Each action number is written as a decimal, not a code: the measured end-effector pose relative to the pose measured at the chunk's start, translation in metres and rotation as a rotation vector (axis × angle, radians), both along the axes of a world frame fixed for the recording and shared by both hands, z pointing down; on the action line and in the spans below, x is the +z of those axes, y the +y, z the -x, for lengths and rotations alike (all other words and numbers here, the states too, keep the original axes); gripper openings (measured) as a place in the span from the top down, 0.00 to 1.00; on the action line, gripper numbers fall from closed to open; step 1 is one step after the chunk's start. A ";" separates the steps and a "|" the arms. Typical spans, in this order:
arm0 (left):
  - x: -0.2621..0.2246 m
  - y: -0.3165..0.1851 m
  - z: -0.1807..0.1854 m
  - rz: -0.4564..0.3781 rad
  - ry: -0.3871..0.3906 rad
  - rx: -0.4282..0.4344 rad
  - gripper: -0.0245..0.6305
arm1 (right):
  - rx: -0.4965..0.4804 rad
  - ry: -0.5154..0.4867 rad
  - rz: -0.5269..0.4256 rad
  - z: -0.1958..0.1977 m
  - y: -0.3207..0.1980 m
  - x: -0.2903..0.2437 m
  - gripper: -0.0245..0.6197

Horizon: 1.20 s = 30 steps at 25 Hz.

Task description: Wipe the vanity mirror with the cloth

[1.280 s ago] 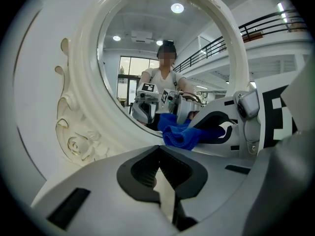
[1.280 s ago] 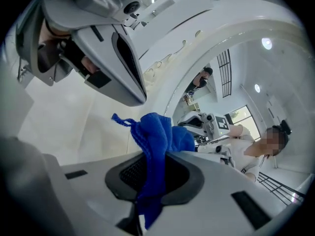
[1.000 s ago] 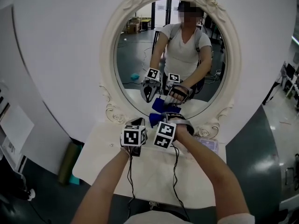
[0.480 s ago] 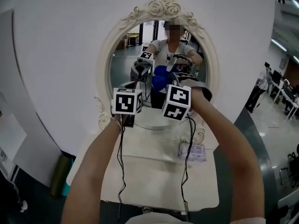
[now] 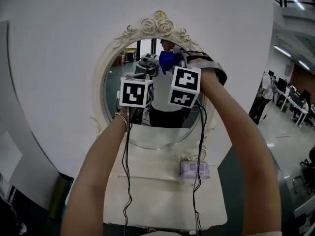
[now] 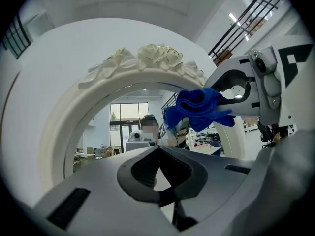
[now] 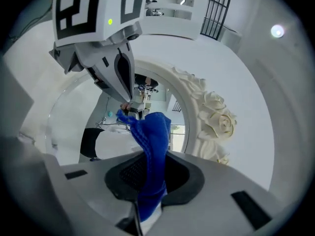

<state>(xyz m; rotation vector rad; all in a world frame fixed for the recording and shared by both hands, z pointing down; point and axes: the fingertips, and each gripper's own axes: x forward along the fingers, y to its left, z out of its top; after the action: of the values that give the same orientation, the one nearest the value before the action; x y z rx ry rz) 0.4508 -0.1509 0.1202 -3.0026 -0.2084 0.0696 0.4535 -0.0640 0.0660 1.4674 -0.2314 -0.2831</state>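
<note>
White wall (image 5: 54, 48) backs the oval vanity mirror (image 5: 162, 129) above a pale table (image 5: 147, 195); at left, the left gripper (image 6: 158, 173) is raised before the glass, jaws pressed together on nothing, while beside it the right gripper (image 7: 147, 176) clamps the blue cloth (image 7: 150, 132) near the mirror's top, under its rose-carved crest (image 5: 158, 24)
</note>
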 end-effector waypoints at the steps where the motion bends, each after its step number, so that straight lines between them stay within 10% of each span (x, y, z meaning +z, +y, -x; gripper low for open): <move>1: 0.000 0.003 -0.002 0.000 0.000 0.004 0.96 | 0.007 0.009 0.014 -0.003 0.001 0.000 0.86; 30: 0.065 0.045 -0.018 -0.053 -0.086 0.072 0.96 | -0.007 -0.086 -0.058 -0.014 0.033 0.068 0.86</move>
<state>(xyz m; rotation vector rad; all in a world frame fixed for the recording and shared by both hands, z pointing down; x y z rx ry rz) 0.4690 -0.1063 0.1848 -2.9480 -0.3220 -0.0573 0.4674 -0.0313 0.1335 1.5378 -0.3002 -0.2341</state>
